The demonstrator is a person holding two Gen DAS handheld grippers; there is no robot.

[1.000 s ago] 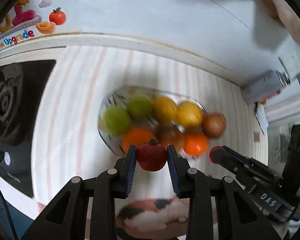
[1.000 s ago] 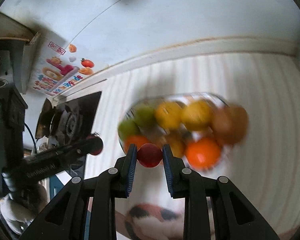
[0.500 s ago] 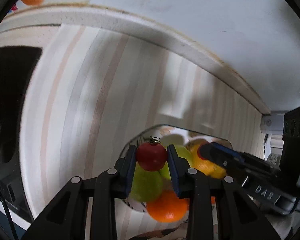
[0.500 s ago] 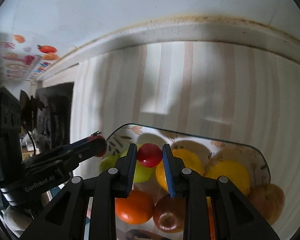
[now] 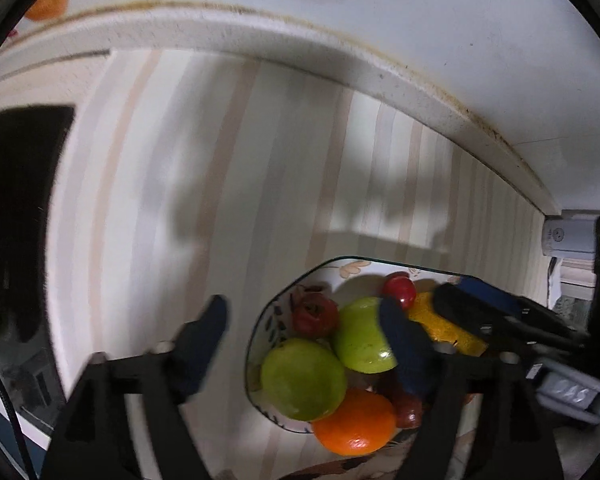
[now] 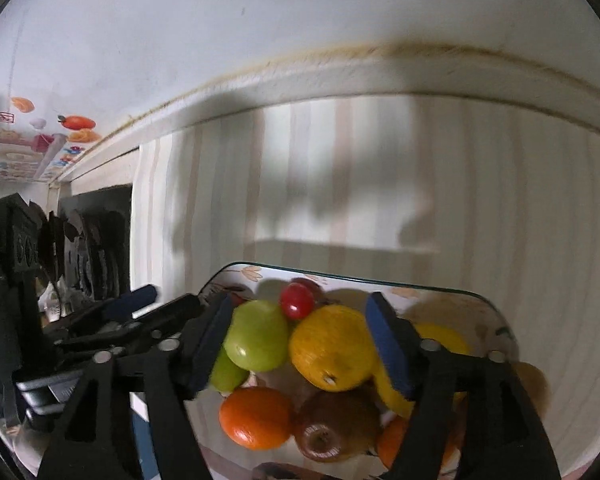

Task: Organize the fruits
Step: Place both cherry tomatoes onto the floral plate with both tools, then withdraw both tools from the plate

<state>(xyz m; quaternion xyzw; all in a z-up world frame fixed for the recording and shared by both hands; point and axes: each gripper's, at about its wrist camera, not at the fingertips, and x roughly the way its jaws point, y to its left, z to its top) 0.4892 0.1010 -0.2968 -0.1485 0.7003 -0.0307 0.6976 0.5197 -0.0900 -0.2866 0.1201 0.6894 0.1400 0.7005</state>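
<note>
A flowered plate [image 5: 340,260] holds several fruits: two green apples [image 5: 304,378], an orange [image 5: 354,422] and a yellow fruit [image 5: 440,322]. My left gripper [image 5: 304,332] hangs over the plate's left end, jaws opening. The stemmed red tomato [image 5: 316,316] lies free between them on the plate. In the right wrist view my right gripper [image 6: 298,336] is also opening above the plate [image 6: 340,276]. Its small red tomato [image 6: 297,300] rests loose between a green apple [image 6: 256,336] and a yellow fruit [image 6: 332,348]. Each gripper shows in the other's view.
The plate stands on a striped counter [image 5: 220,200] near the back wall's raised ledge [image 5: 300,40]. A black stove top [image 5: 16,220] lies to the left. A white box [image 5: 568,236] sits at the far right. Fruit stickers [image 6: 40,148] are on the wall.
Both grippers came down over the plate, then opened. Each let go of its red tomato, and both tomatoes now lie among the fruit on the plate.
</note>
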